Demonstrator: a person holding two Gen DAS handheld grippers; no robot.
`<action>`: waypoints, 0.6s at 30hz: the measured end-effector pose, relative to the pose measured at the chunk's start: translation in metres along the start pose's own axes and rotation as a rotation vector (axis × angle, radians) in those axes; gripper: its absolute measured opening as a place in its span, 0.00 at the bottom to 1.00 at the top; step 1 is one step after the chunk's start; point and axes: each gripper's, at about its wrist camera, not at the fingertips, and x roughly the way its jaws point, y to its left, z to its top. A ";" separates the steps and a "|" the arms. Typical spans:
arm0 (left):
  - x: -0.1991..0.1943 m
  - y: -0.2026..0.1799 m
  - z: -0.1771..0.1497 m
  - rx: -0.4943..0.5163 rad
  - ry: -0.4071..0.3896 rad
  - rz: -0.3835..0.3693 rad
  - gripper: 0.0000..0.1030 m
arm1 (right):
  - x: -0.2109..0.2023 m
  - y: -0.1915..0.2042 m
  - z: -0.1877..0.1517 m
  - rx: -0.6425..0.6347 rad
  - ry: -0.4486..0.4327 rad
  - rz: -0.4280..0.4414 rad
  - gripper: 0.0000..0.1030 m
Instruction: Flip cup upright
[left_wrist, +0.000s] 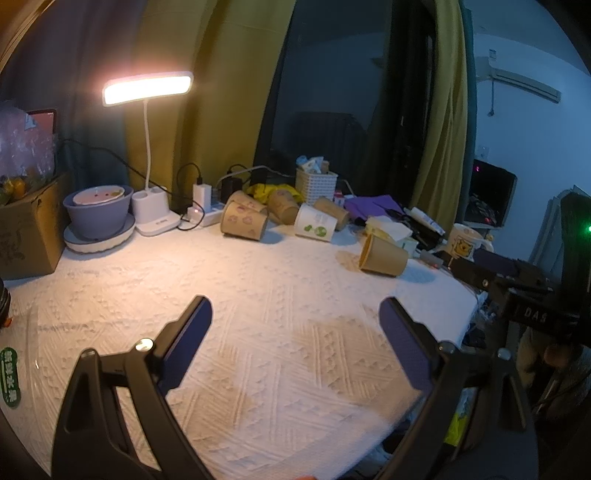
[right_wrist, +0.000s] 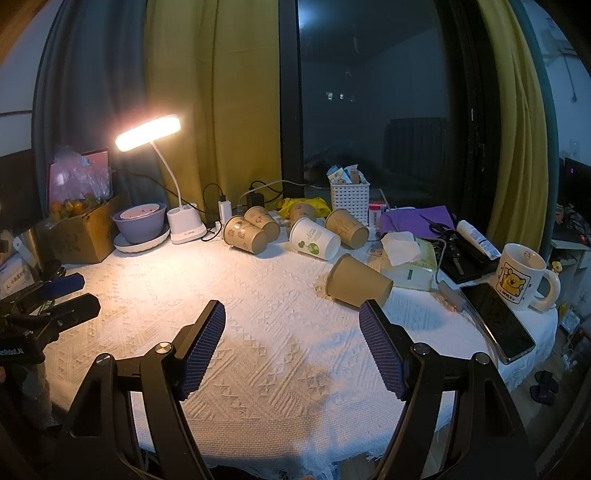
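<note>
Left claw (left_wrist: 295, 325): jaws spread wide, nothing between them, hovering over the bare white cloth of the desk (left_wrist: 258, 295). It's well apart from every cup, so I'd leave it parked.

Back row, left to right in the right wrist view: lamp (right_wrist: 147, 136), purple bowl (right_wrist: 140, 225), then a cluster of tipped paper cups, including the white cup (right_wrist: 314, 242) with green print, all on their sides near the window.

Target, by my read: the plain brown cup (right_wrist: 358, 282), lying on its side alone, nearer than the row, just beside the tissue pack (right_wrist: 410, 269). Which end is the mouth I can't tell for sure.

Right claw (right_wrist: 291, 332): also wide open and empty, the right-hand finger's tip close to the cup, not touching as far as I can see.

How I'd do it:
- Right claw takes it; it's the near one.
- Shift right and forward so the cup body sits between the pads, grip mid-wall, light squeeze; paper crushes easily.
- Lift clear of the cloth before rotating, or the rim may snag the weave.
- Roll the wrist until the mouth faces up, set down flat, then open.
- Watch the phone (right_wrist: 495, 321) and mug (right_wrist: 521, 273) on the right during the swing.
</note>
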 end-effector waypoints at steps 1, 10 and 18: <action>0.000 0.000 0.000 0.001 0.000 0.000 0.90 | -0.001 0.001 0.000 -0.002 0.000 0.001 0.76; -0.001 -0.004 -0.002 0.009 -0.007 -0.012 0.90 | -0.003 0.003 0.003 0.000 -0.004 0.002 0.76; -0.001 -0.004 -0.001 0.008 -0.010 -0.011 0.90 | -0.003 0.002 0.003 0.002 -0.005 0.003 0.76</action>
